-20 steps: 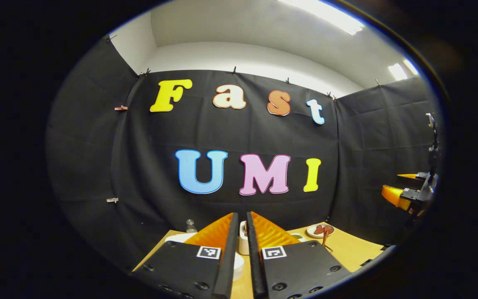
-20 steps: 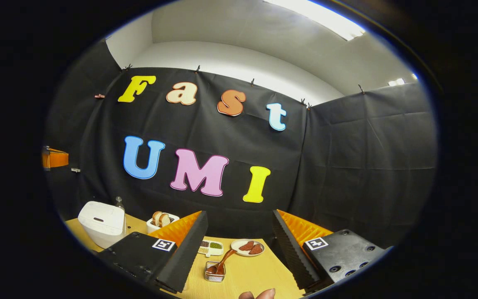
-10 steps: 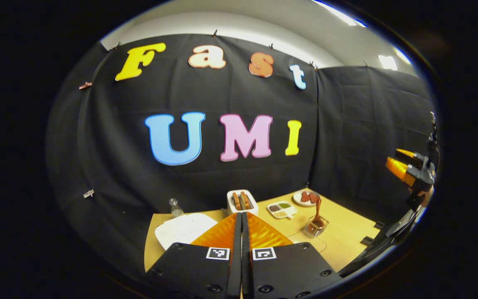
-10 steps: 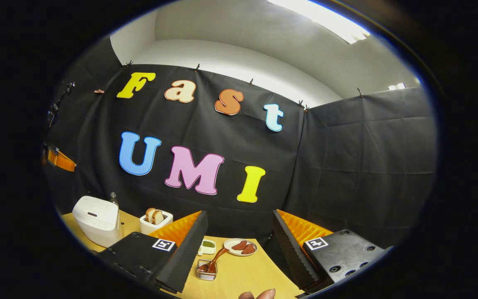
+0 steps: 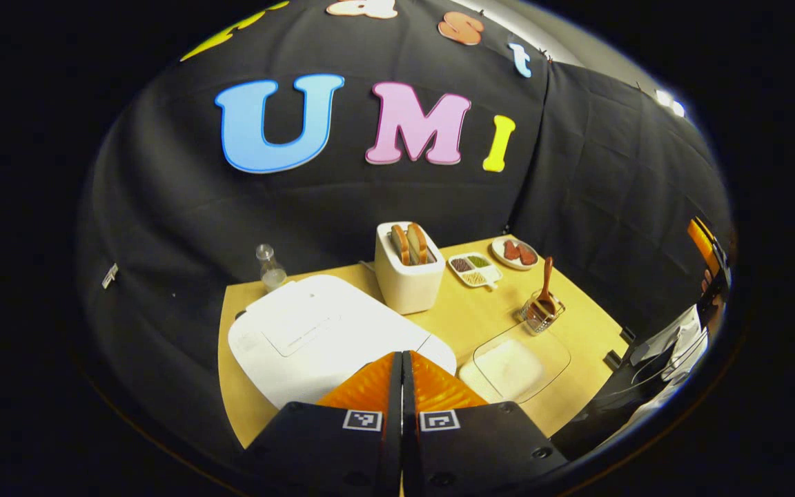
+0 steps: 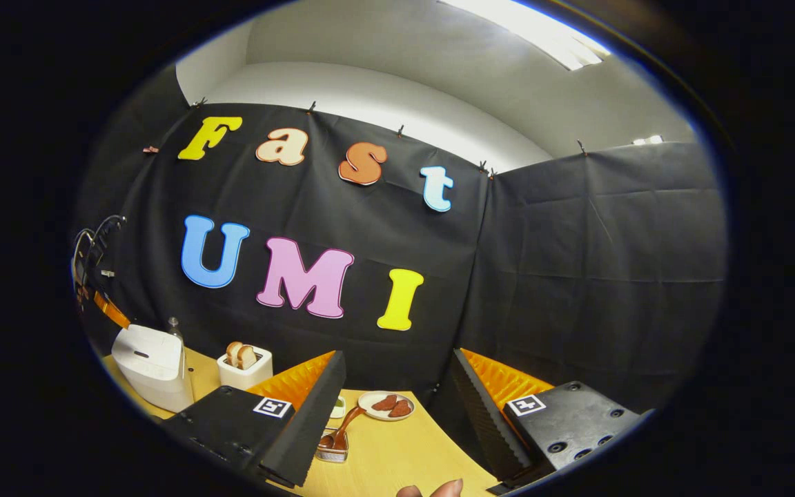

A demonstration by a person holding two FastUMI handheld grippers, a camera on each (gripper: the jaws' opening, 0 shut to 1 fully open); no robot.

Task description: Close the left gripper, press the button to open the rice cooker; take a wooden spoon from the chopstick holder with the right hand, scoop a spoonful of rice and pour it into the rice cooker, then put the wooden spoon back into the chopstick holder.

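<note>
Just beyond the closed tips of the left gripper (image 5: 401, 355): cooker (image 5: 315, 331), white, lid down, not yet touched as far as can be judged. Fingers pressed together, nothing between them, so the closing step looks done; button press left. Button itself too hard to pick out on the lid.

Right of the tips and farther off: spoon (image 5: 546, 279) standing in the wire holder (image 5: 541, 314), and nearer, a clear tray of rice (image 5: 518, 362). Ahead, past the cooker: toaster (image 5: 406, 266) with bread, a small dish with compartments (image 5: 475, 269), a plate (image 5: 515, 252), a bottle (image 5: 270, 266) at far left, all on the table (image 5: 459, 317).

Right gripper (image 6: 397, 386) held high, fingers spread wide, empty. Between and below its fingers: spoon (image 6: 344, 424) in the holder (image 6: 332, 452), well short of a grasp.

Left to do, by this reading: press, open, fetch spoon, scoop, pour, return spoon.
</note>
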